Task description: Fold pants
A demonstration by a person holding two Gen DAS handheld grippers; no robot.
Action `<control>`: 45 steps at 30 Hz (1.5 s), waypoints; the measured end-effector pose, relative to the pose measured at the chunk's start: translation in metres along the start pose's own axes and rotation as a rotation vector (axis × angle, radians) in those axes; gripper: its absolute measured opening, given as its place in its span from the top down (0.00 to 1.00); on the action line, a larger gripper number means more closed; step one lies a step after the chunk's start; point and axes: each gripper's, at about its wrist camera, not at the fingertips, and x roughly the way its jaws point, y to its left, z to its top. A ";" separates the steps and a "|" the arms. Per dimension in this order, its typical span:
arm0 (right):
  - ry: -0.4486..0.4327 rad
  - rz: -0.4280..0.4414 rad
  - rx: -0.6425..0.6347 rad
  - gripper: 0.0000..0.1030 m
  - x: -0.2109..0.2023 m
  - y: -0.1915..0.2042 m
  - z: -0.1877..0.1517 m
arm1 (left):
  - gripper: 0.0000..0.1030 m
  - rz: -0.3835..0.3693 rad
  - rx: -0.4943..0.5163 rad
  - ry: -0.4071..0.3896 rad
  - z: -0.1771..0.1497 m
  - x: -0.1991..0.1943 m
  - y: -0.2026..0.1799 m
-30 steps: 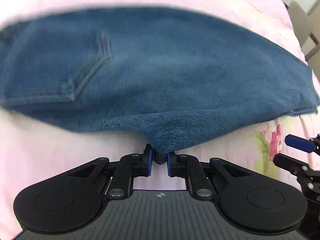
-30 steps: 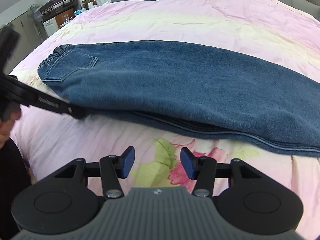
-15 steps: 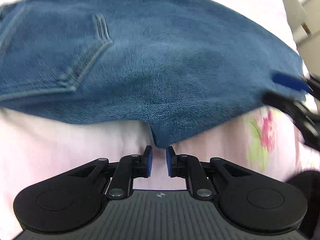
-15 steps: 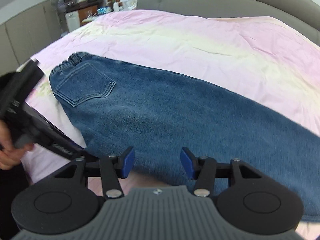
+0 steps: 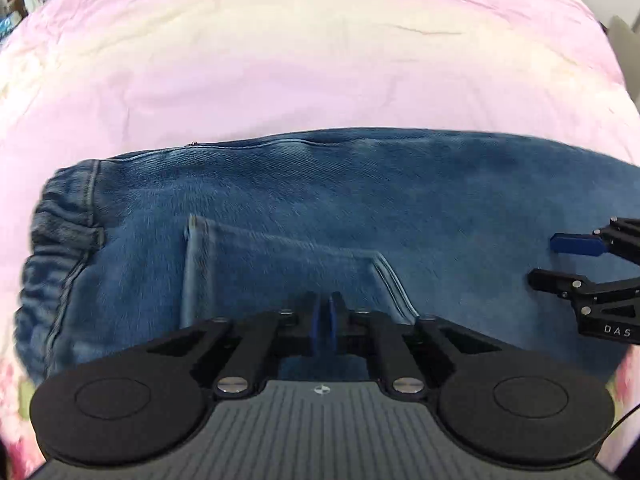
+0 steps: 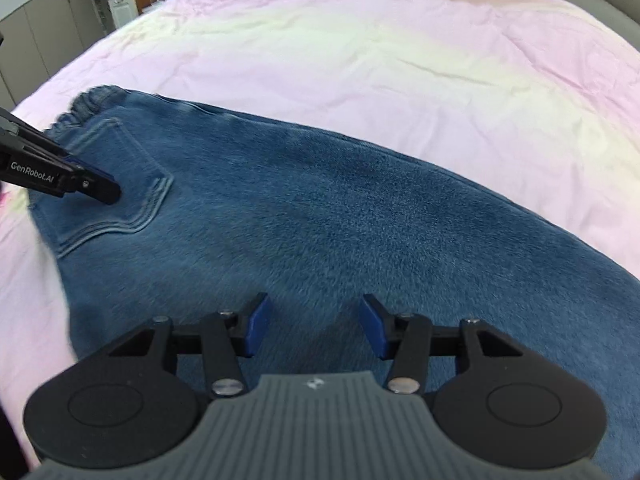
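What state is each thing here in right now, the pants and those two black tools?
Jeans: lying flat on the bed, folded lengthwise, back pocket facing up.
Back pocket: flat, nothing visibly in it.
Left tool: shut, empty, over the back pocket.
Right tool: open, empty, over the jeans.
Pink bedspread: spread out, lightly wrinkled.

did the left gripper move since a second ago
Yes. The left gripper has gone from the near edge of the jeans, where it pinched the fabric, up over the back pocket, now shut on nothing.
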 end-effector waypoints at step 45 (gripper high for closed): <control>-0.123 -0.129 0.272 0.65 -0.133 -0.064 -0.134 | 0.71 -0.015 0.262 0.000 -0.109 -0.047 -0.137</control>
